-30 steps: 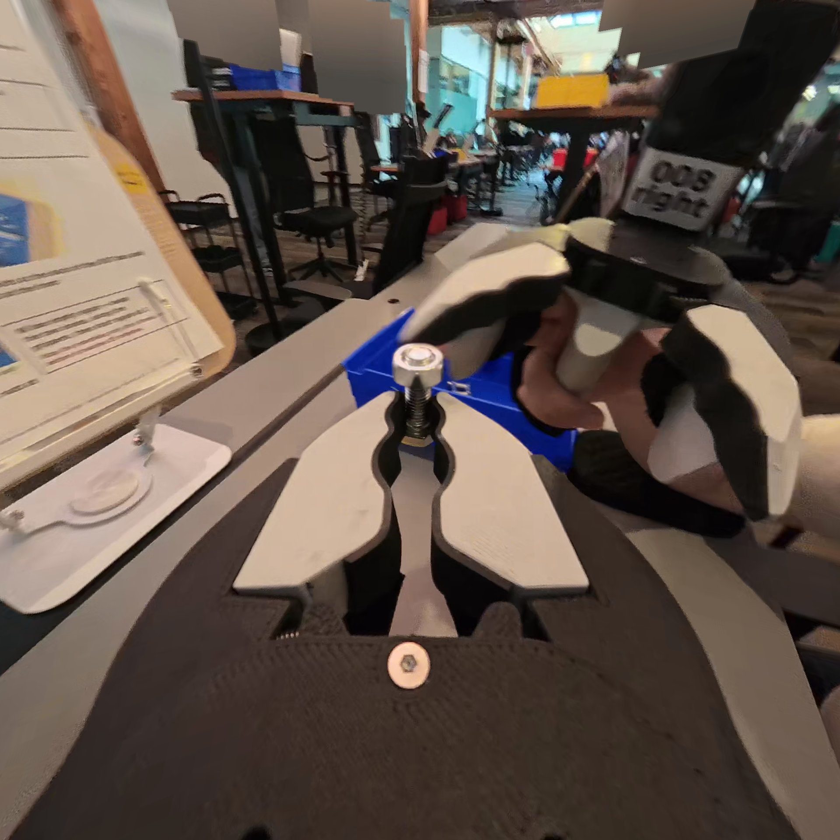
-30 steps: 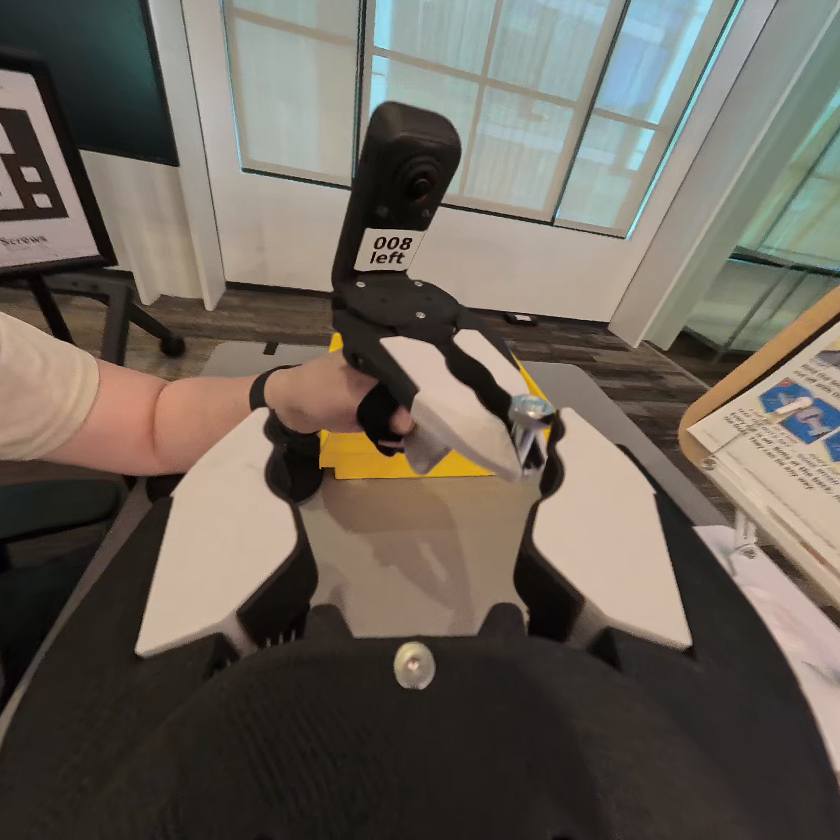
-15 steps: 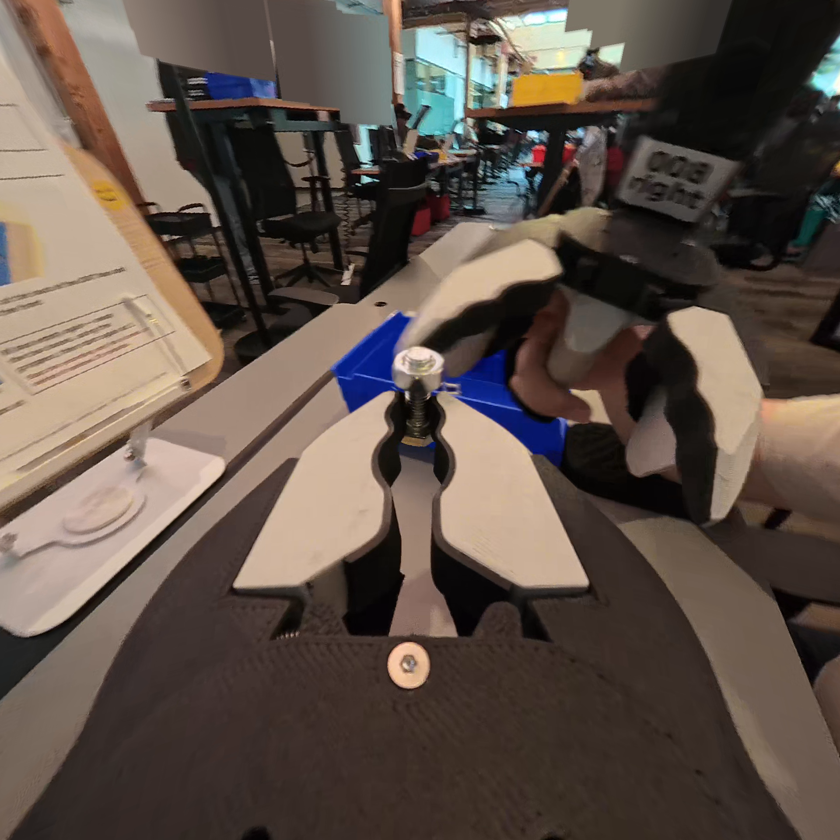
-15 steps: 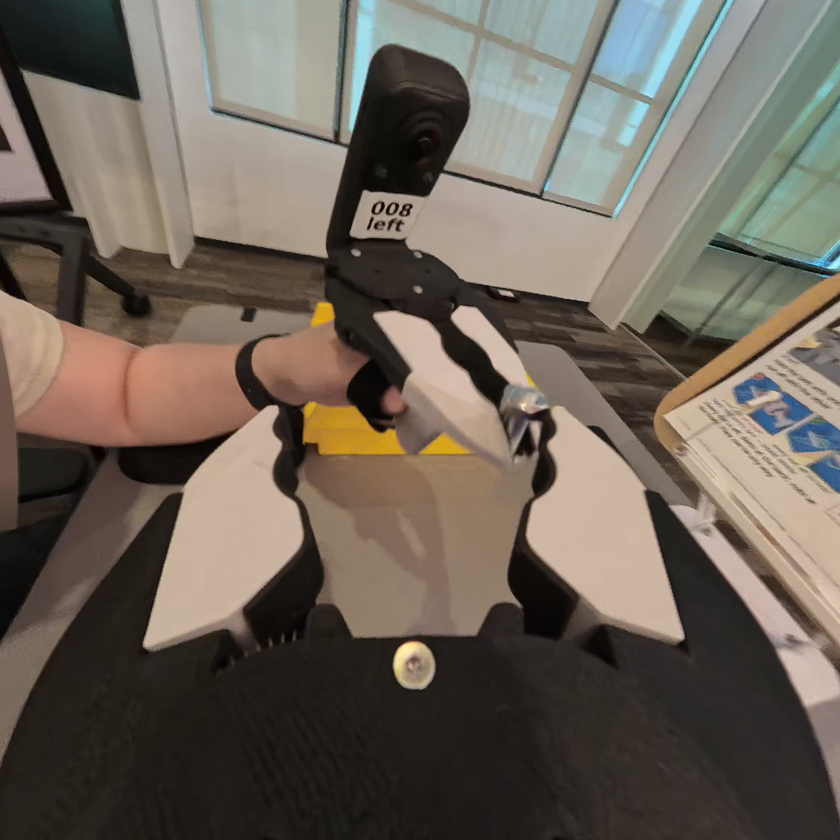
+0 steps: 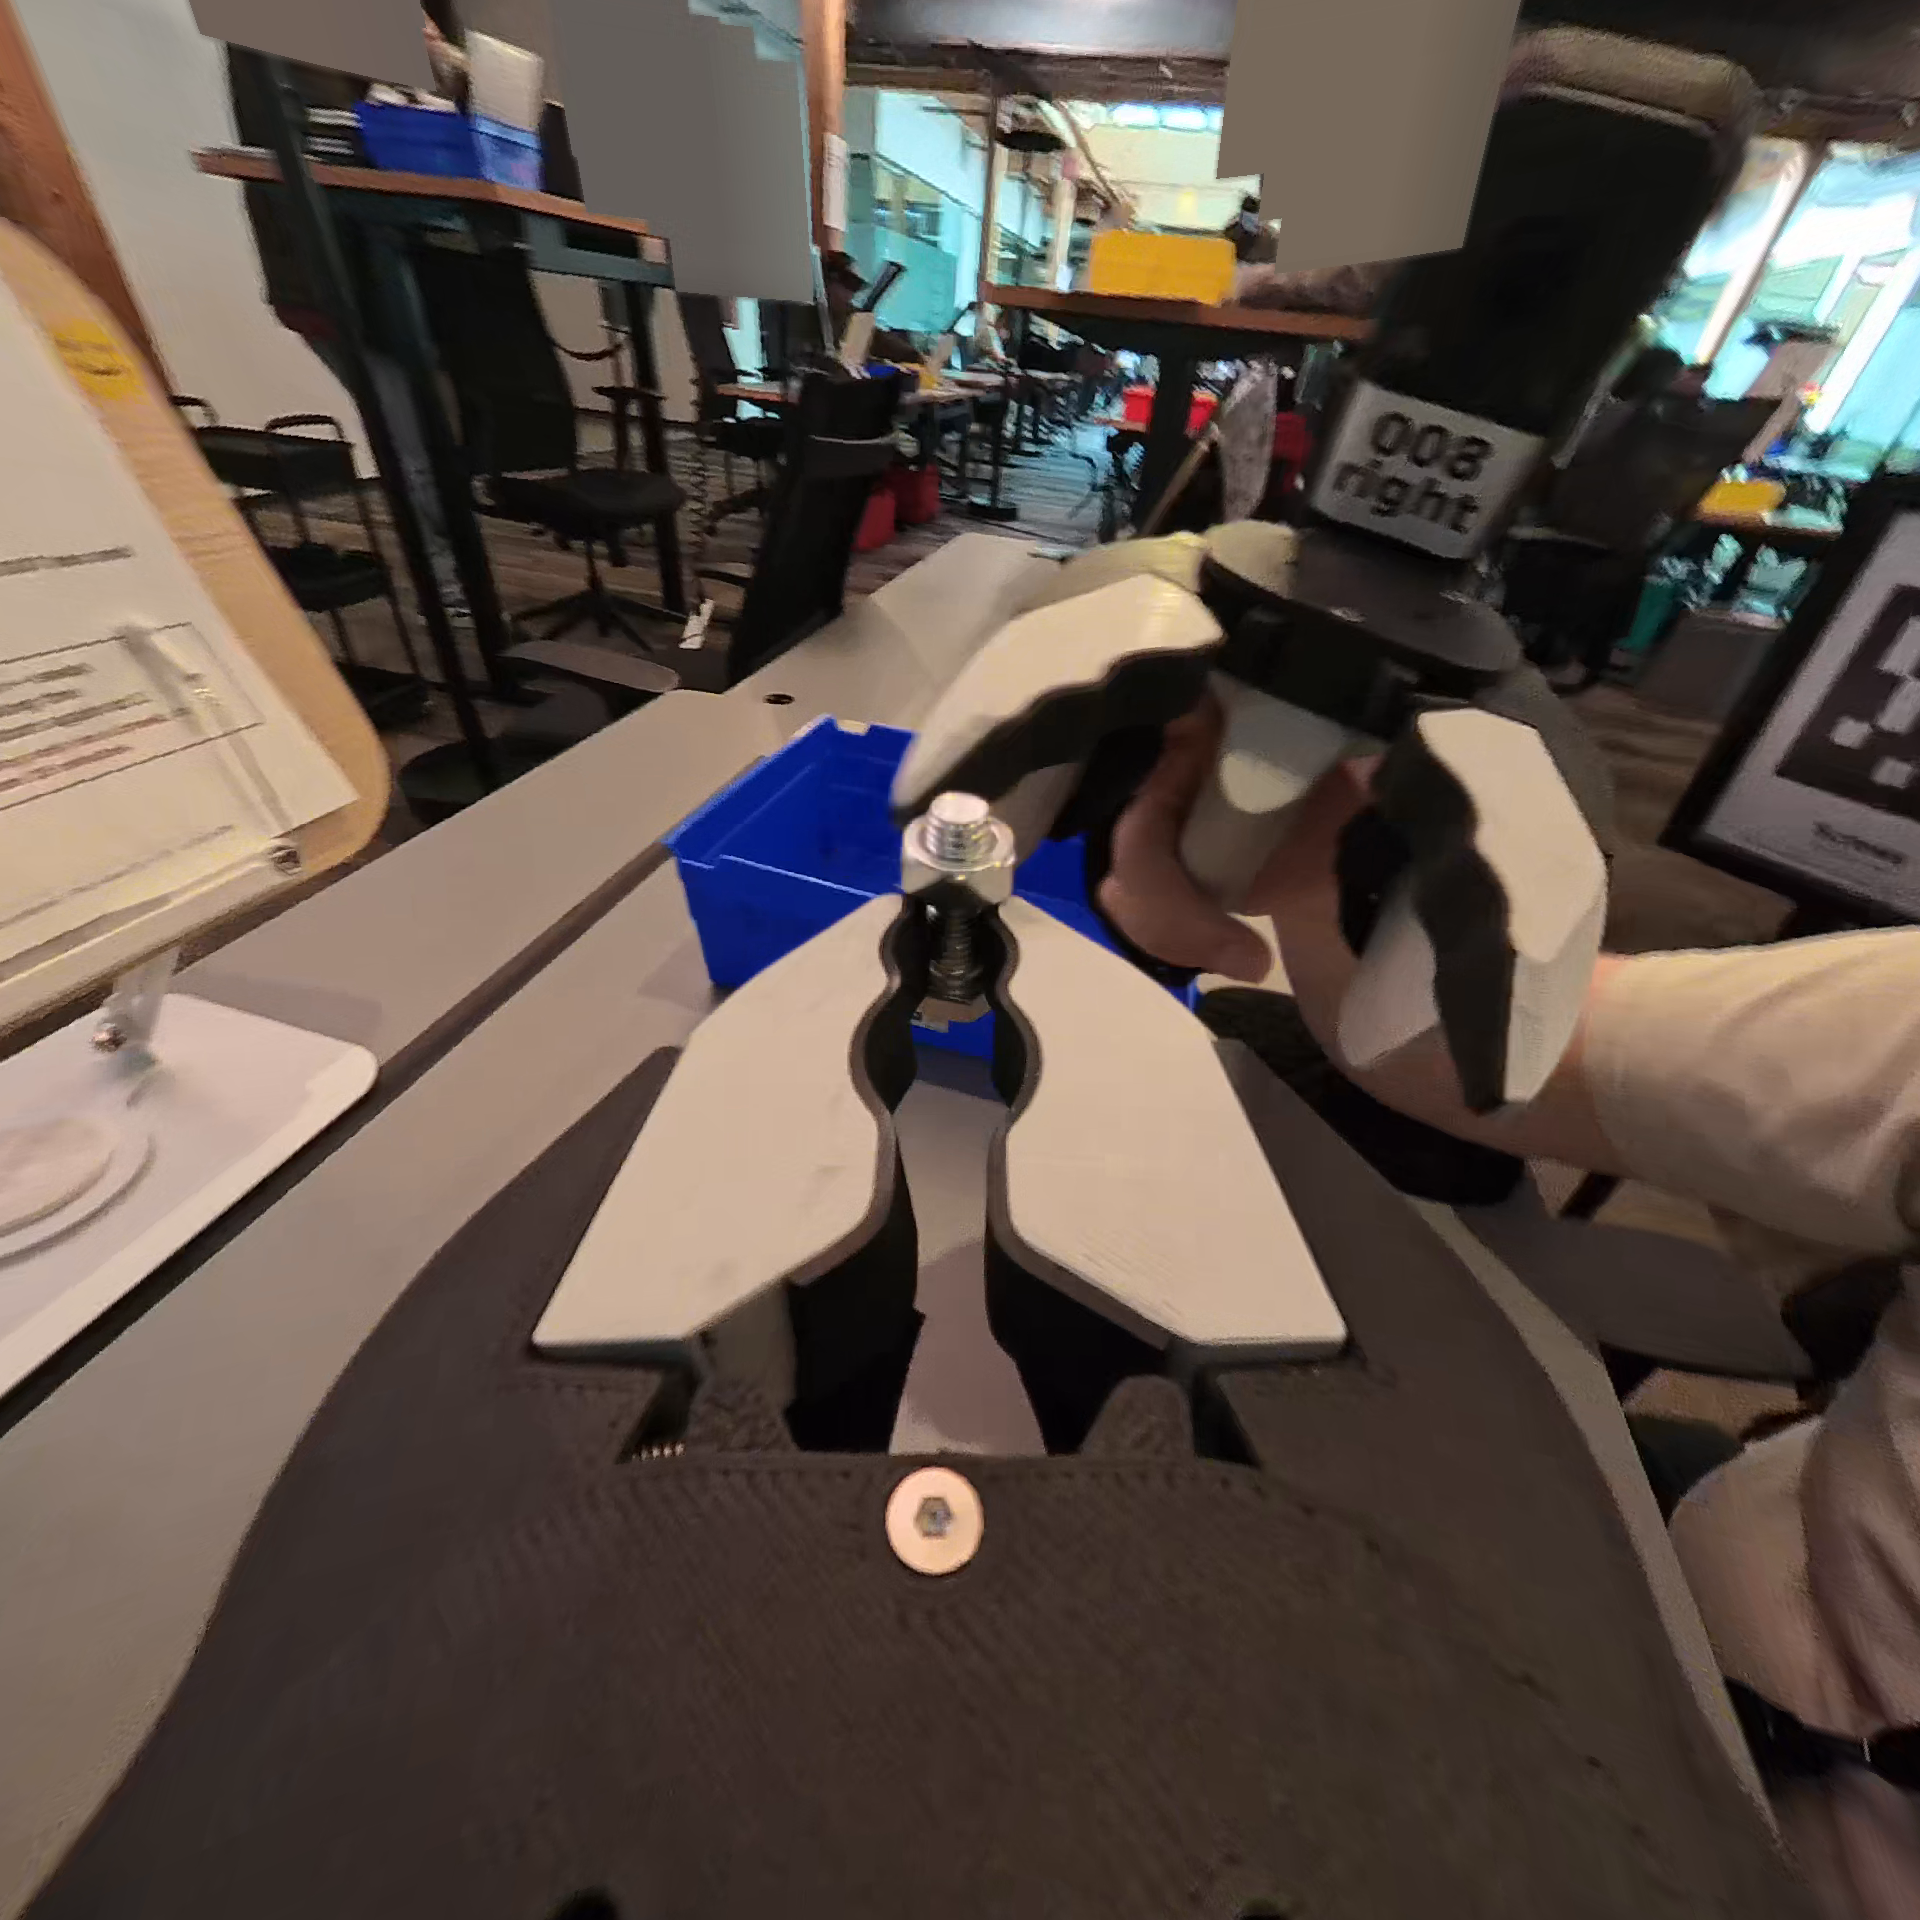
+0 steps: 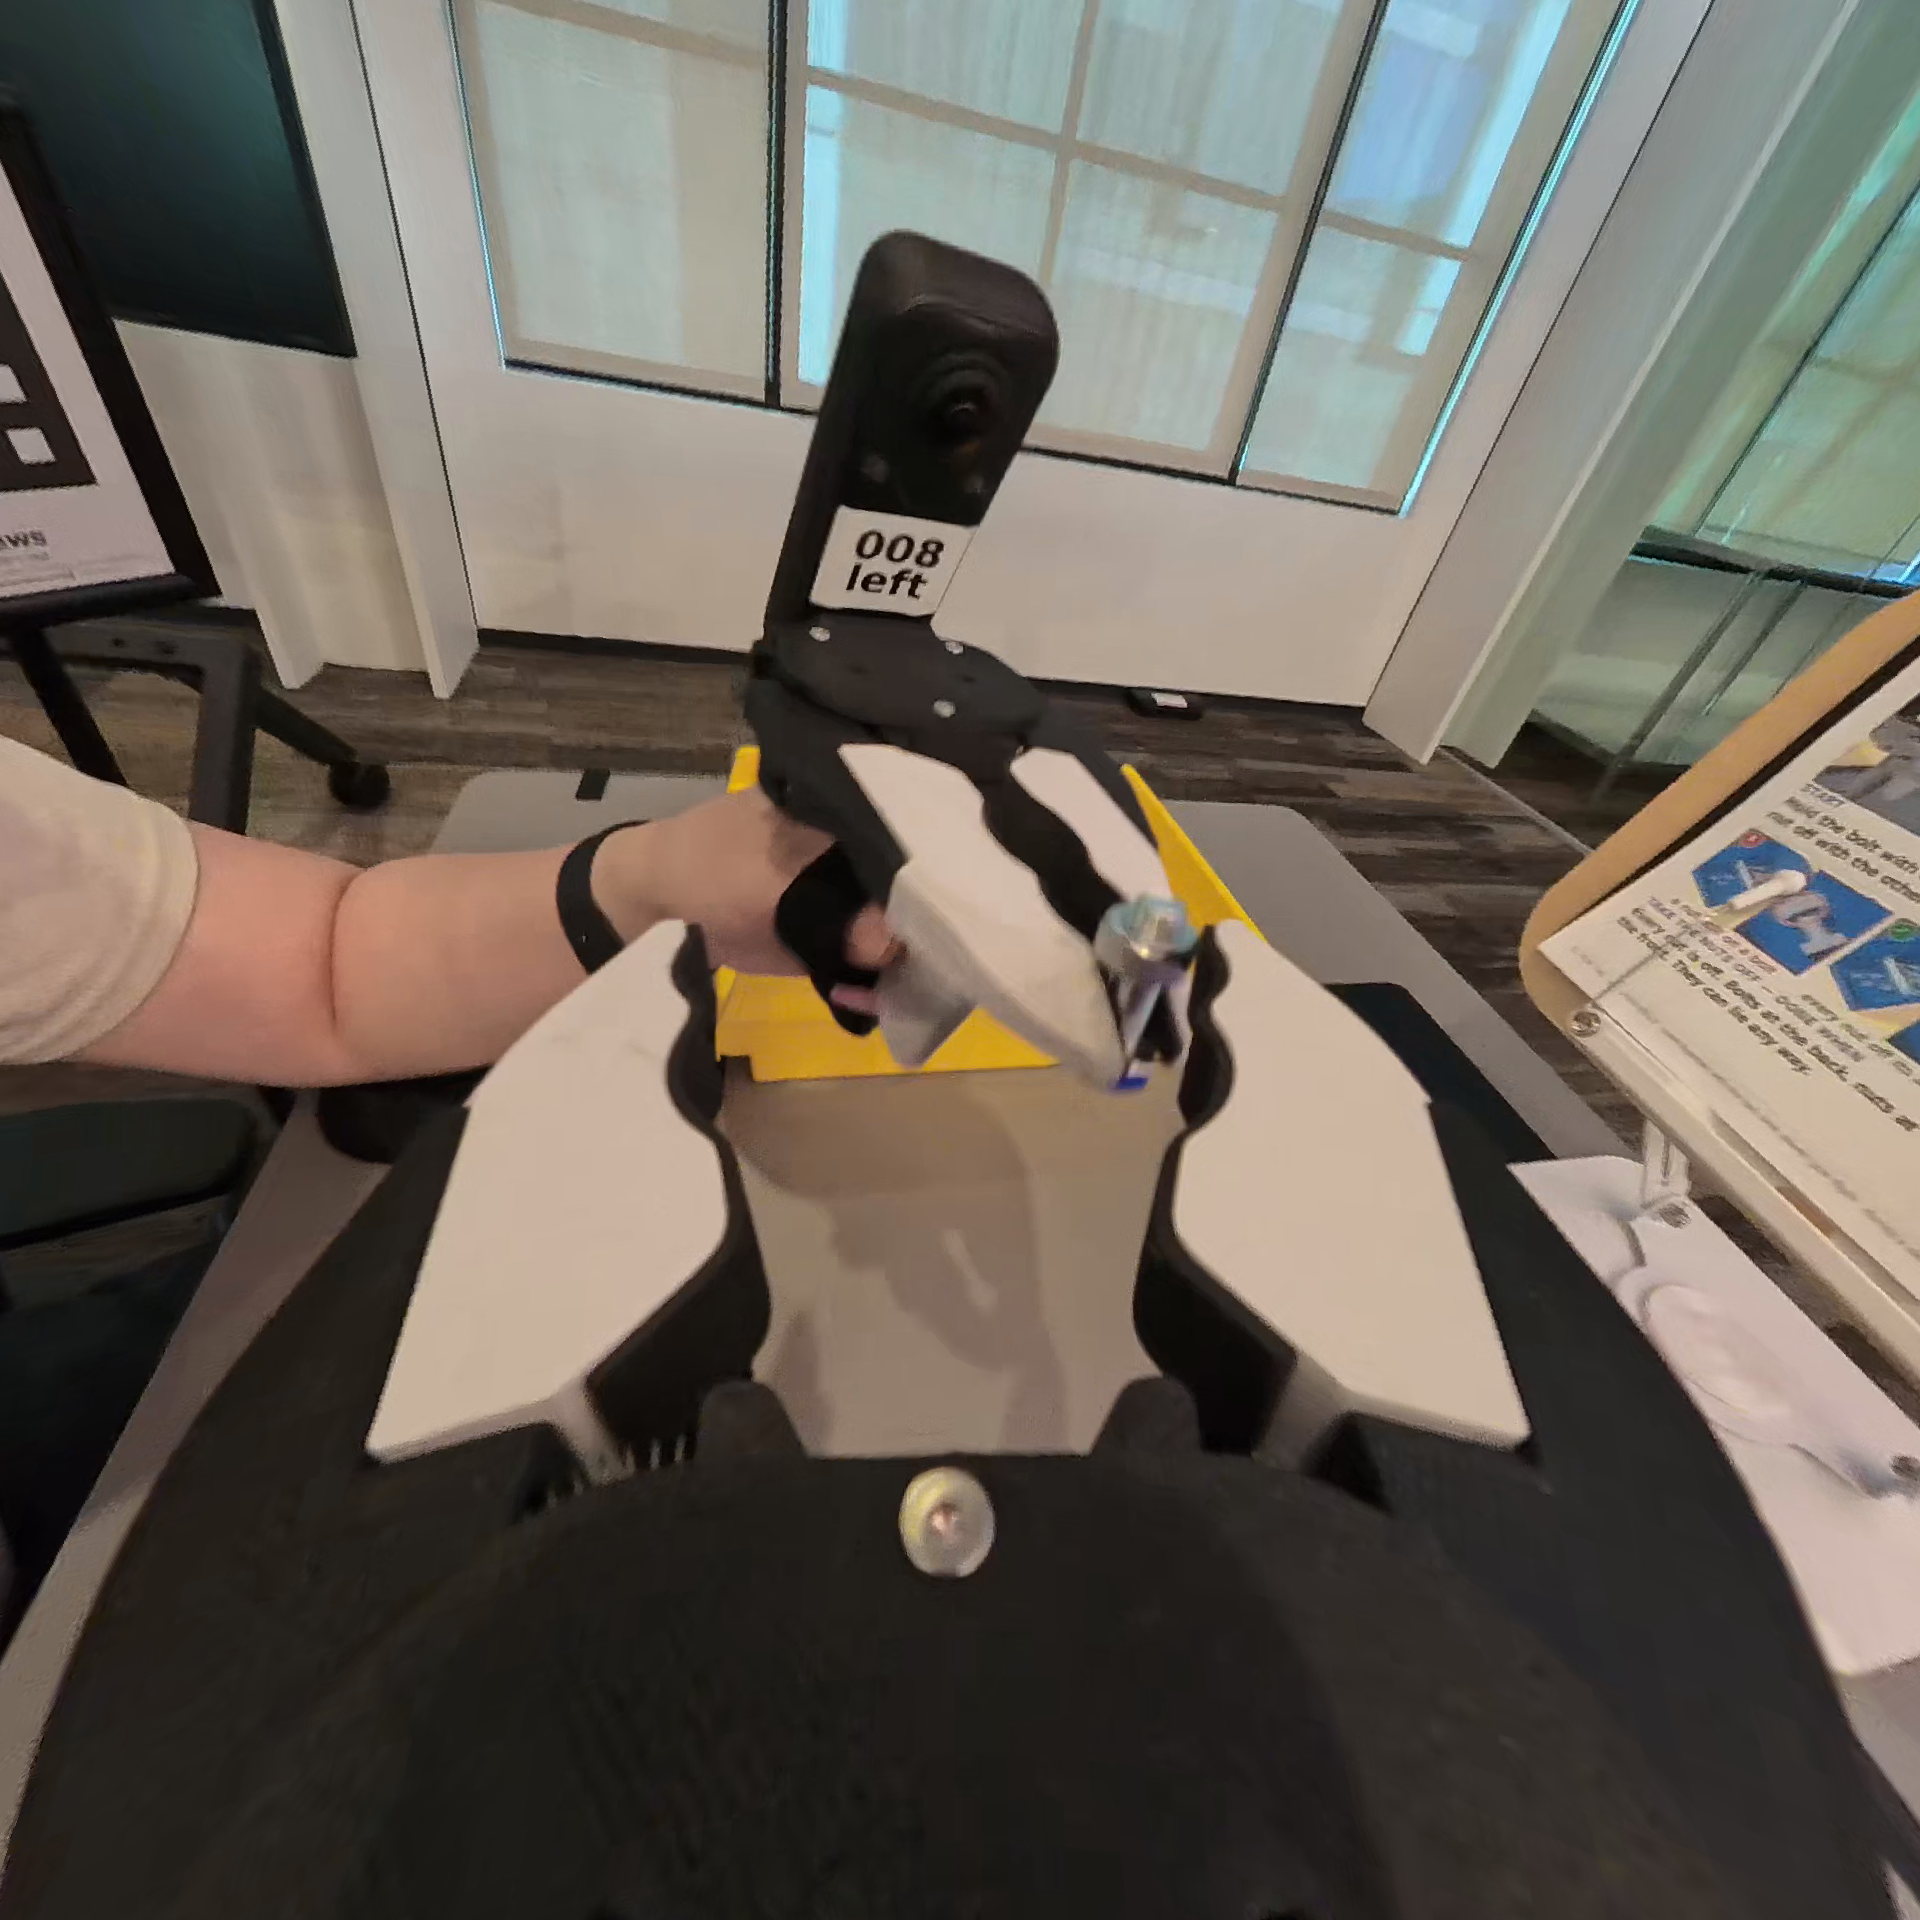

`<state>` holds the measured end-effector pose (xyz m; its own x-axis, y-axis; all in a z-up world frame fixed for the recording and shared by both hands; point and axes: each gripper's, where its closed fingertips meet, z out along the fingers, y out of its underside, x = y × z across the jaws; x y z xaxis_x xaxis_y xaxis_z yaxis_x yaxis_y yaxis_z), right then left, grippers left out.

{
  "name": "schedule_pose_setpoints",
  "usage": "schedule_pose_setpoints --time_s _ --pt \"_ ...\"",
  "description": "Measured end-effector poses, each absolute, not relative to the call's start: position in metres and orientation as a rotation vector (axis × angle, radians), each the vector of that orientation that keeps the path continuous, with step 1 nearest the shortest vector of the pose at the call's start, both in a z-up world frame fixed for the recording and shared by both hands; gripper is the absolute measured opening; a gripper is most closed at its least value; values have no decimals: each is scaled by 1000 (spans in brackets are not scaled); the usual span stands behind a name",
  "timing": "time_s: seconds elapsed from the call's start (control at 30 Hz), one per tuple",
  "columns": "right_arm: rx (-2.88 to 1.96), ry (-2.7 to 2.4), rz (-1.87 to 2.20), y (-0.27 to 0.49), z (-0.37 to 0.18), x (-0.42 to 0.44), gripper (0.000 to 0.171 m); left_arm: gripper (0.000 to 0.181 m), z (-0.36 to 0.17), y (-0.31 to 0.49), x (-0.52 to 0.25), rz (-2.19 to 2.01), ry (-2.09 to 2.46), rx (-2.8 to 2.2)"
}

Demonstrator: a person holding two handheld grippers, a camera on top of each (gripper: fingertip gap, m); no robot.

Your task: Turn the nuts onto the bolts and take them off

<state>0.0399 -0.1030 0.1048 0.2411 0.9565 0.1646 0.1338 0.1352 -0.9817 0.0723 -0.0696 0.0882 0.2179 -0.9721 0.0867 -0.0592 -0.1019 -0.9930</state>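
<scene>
Left gripper, seen from its own wrist: jaws clamped on the bolt, threaded shank upright in the notch between the tips. Nut sits near the top of the shank, just above my fingertips, with the bolt end showing through it. Beyond the tips lies a blue bin on the grey table. Ahead and to the right, my right gripper hangs spread wide; its near finger reaches over and behind the nut, whether touching I cannot tell. An instruction board stands off to the left.

Right wrist view: right gripper released, nothing between the jaws. The left gripper points at me, and the bolt with its nut sits just inside my right fingertip, not centred in the gap. A yellow bin lies behind it.

Handling, my judgement: small steel parts, rigid, light, slick on the flats. The nut should be taken across two opposite flats, squarely, or it will skid out of the pads. The bolt is best held on the threads, low, as now. I must shift right so the nut centres before closing.
</scene>
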Motion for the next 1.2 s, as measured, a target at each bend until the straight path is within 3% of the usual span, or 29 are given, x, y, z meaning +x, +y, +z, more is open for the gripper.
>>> schedule_pose_setpoints --time_s 0.03,0.5,0.83,1.0,1.2 --pt "-1291 -1206 859 -108 105 43 80 10 93 -64 66 -1096 996 -1423" --pt "-1329 -1180 824 -99 99 40 77 10 92 -87 77 -1393 1060 -1428" --pt "-1394 -1020 1045 -84 115 65 20 10 80 -97 84 -1340 1173 -1459" --pt "-1449 -1070 1064 -85 103 60 10 10 75 -97 86 -1308 1204 -1470" --pt "-1459 -1043 1140 -87 107 63 10 10 80 -100 87 -1349 1195 -1431"
